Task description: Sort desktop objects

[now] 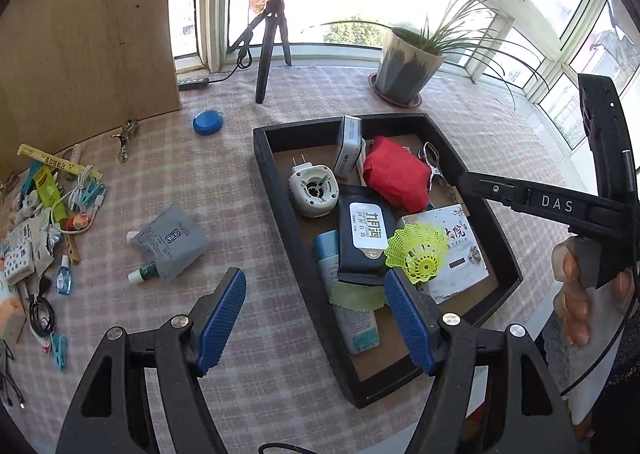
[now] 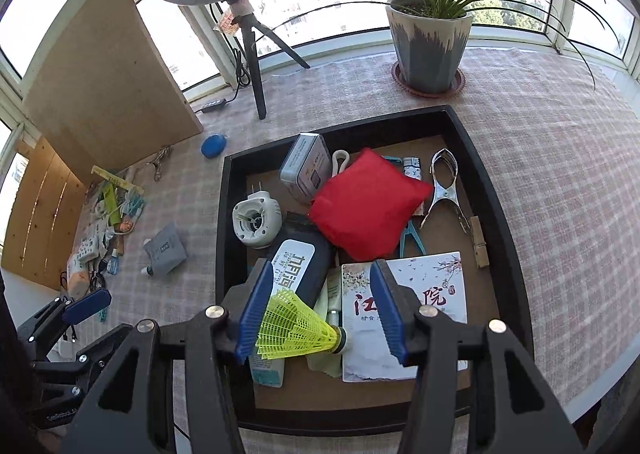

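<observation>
The black tray (image 2: 496, 189) on the checked tabletop (image 2: 560, 125) is the anchor here: inside its near end, the yellow shuttlecock (image 2: 298, 330) lies on its side between the blue pads of the right gripper (image 2: 320, 318), skirt against the left pad, cork end pointing toward the right pad with a clear gap beside it, so the jaws stand released, not clamped on it. It seems to rest partly on the white booklet (image 2: 432, 282) and the dark wipes pack (image 2: 296, 266) in the tray, just in front of the red pouch (image 2: 368, 205). The left gripper (image 1: 316, 322) hovers at the tray's left wall, jaws wide apart and empty, one pad over the tabletop and the other over the tray's near corner. Left of the tray, a grey pouch (image 1: 172, 242) and a heap of small clutter (image 1: 44, 221) remain unsorted. The risk I see: the shuttlecock is light and its skirt leans on the left pad, so a pullback could drag or flick it out over the tray's near wall. The crowded tray also leaves it perched on uneven things, so it may roll. The left gripper, so close to the tray's wall, could knock it if it swings across carelessly
</observation>
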Motion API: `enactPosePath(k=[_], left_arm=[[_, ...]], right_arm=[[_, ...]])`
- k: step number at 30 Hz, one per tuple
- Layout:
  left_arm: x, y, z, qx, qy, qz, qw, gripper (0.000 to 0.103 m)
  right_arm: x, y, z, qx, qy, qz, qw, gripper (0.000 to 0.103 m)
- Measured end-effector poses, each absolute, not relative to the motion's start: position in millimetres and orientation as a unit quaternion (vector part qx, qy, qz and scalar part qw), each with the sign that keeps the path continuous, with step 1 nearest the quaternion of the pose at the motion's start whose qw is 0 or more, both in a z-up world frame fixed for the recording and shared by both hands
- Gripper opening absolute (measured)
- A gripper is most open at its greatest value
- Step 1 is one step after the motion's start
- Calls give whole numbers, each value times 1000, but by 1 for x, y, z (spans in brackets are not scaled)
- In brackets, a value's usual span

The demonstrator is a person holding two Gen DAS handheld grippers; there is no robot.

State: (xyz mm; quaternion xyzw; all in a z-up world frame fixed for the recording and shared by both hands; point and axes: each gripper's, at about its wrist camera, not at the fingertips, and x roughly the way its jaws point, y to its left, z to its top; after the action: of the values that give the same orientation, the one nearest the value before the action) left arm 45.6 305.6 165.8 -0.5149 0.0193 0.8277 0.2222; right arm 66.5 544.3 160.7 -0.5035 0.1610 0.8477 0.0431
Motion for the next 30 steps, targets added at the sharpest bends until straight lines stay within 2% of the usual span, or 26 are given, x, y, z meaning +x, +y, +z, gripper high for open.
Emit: enactPosePath(k=[9, 12, 16, 25, 30], left_arm=[[57, 238, 167, -498, 26, 848, 179, 71], [58, 213, 160, -499, 26, 851, 165, 77], [56, 174, 139, -510, 32, 850, 130, 77], [63, 73, 80, -572, -54, 816, 65, 77], [68, 43, 67, -583, -63, 809, 47, 77]], right_arm=[[89, 462, 154, -493, 122, 861, 25, 51], [92, 434, 149, -492, 107, 863, 22, 52], [94, 401, 141, -488, 85, 868, 26, 52], [95, 343, 114, -506, 80, 859, 12, 52], [92, 322, 101, -514, 89, 853, 10, 52]])
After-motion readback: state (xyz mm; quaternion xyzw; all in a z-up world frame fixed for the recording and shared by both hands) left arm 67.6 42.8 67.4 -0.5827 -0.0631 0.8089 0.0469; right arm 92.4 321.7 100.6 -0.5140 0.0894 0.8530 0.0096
